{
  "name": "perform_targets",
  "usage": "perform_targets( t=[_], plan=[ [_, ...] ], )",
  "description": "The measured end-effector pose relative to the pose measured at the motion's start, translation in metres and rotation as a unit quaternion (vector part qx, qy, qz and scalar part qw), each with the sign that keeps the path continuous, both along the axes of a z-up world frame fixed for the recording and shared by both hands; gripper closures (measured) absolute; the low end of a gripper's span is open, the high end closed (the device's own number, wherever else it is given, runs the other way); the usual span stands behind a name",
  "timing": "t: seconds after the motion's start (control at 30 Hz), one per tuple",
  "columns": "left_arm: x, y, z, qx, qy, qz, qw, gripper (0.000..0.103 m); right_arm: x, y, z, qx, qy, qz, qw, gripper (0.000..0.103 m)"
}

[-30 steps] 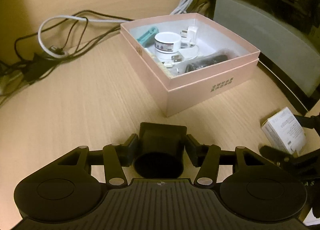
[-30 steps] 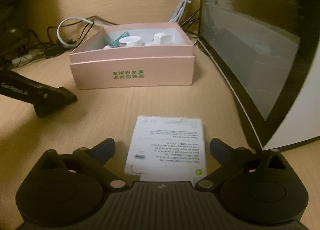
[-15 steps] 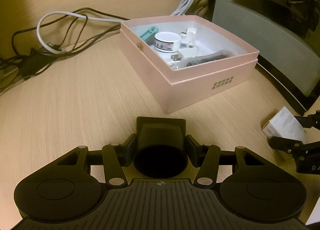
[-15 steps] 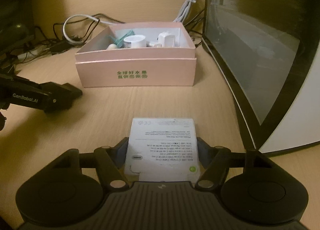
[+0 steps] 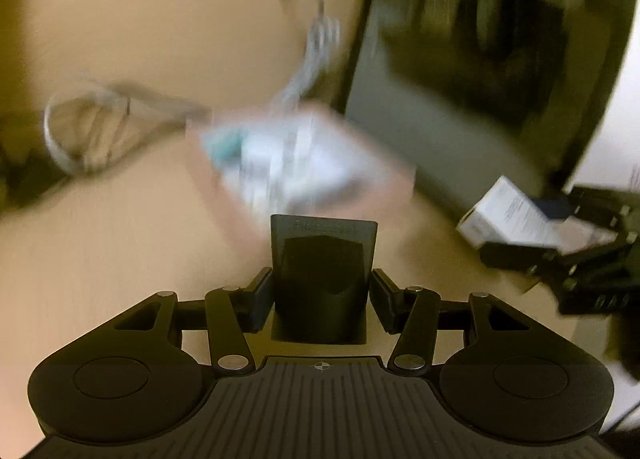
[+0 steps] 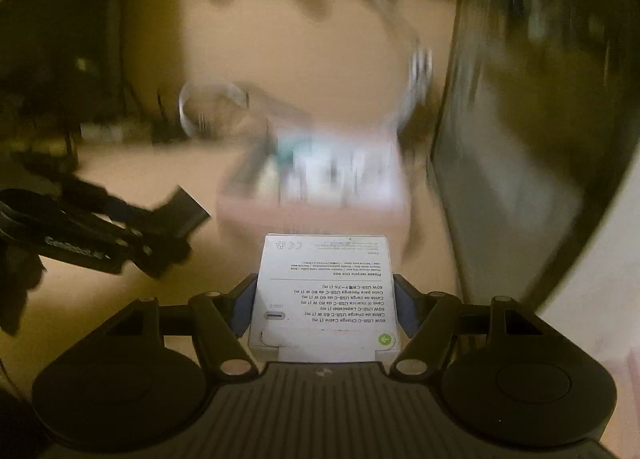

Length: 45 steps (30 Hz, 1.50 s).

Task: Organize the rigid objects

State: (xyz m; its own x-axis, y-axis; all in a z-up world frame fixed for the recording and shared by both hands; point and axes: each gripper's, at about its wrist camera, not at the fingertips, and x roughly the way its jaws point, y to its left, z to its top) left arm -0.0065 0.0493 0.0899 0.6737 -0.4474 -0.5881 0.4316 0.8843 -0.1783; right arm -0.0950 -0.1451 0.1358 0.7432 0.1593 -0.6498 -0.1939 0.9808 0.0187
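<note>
both tools raised | left tool (image 5: 322, 299) clamps black block (image 5: 323, 259) | right tool (image 6: 324, 309) clamps white carton (image 6: 324, 291) | wooden desk (image 5: 120, 239)

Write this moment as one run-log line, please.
left tool: shut on black rectangular plastic holder | right tool: shut on white cardboard cable box | pink cardboard box: ahead, blurred

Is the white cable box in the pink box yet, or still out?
Out. The white cable box sits clamped between the right gripper jaws, short of the pink box.

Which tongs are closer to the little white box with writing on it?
Right. The right tongs are clamped on the white box; the left tongs hold a black block off to its side.
</note>
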Motion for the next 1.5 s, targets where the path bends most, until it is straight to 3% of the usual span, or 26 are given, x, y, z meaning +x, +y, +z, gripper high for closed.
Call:
perform_targets(
  t=[0.1, 0.2, 0.3, 0.4, 0.47, 0.6, 0.77, 0.97, 1.13, 1.3, 1.4, 1.5],
  plan=[
    [0.024, -0.004, 0.049, -0.026, -0.057, -0.002, 0.998, 0.046, 0.022, 0.005, 0.043, -0.014, -0.082, 0.006, 0.996, 0.034],
    [0.058, -0.012, 0.092, -0.042, -0.094, 0.015, 0.9946, 0.046, 0.057, 0.011, 0.075, -0.019, -0.135, -0.002, 0.991, 0.034],
    [0.097, -0.027, 0.106, -0.067, -0.089, 0.04, 0.993, 0.046, 0.096, 0.01, 0.08, -0.019, -0.149, -0.013, 0.989, 0.017],
    [0.122, -0.042, 0.083, -0.052, -0.047, 0.051, 0.9962, 0.046, 0.117, 0.003, 0.062, 0.001, -0.09, -0.036, 0.995, 0.017],
    [0.127, -0.047, 0.058, -0.042, -0.021, 0.049, 0.9977, 0.048, 0.108, -0.003, 0.044, 0.023, -0.062, -0.039, 0.997, 0.017],
    [0.125, -0.043, 0.011, -0.042, 0.031, 0.056, 0.9971, 0.048, 0.083, -0.001, -0.007, 0.006, 0.006, -0.04, 0.999, 0.017],
    [0.105, -0.034, -0.018, -0.03, 0.044, 0.064, 0.9965, 0.048, 0.062, 0.001, -0.054, -0.009, 0.077, -0.05, 0.996, 0.017],
    [0.033, -0.015, -0.02, -0.027, 0.002, 0.119, 0.9925, 0.048, 0.04, -0.001, -0.079, -0.032, 0.075, -0.049, 0.995, 0.017],
    [-0.023, -0.021, -0.051, 0.042, 0.009, 0.151, 0.9875, 0.048, 0.039, -0.008, -0.095, -0.007, 0.102, -0.071, 0.992, 0.017],
    [-0.034, -0.034, -0.082, 0.071, 0.027, 0.172, 0.9822, 0.048, 0.041, -0.003, -0.105, -0.017, 0.102, -0.061, 0.993, 0.017],
    [-0.032, -0.04, -0.092, 0.083, 0.017, 0.186, 0.979, 0.049, 0.044, -0.002, -0.108, -0.012, 0.102, -0.062, 0.993, 0.015],
    [-0.024, -0.046, -0.093, 0.095, 0.006, 0.193, 0.9766, 0.049, 0.045, -0.001, -0.109, -0.024, 0.1, -0.074, 0.992, 0.002]
  ],
)
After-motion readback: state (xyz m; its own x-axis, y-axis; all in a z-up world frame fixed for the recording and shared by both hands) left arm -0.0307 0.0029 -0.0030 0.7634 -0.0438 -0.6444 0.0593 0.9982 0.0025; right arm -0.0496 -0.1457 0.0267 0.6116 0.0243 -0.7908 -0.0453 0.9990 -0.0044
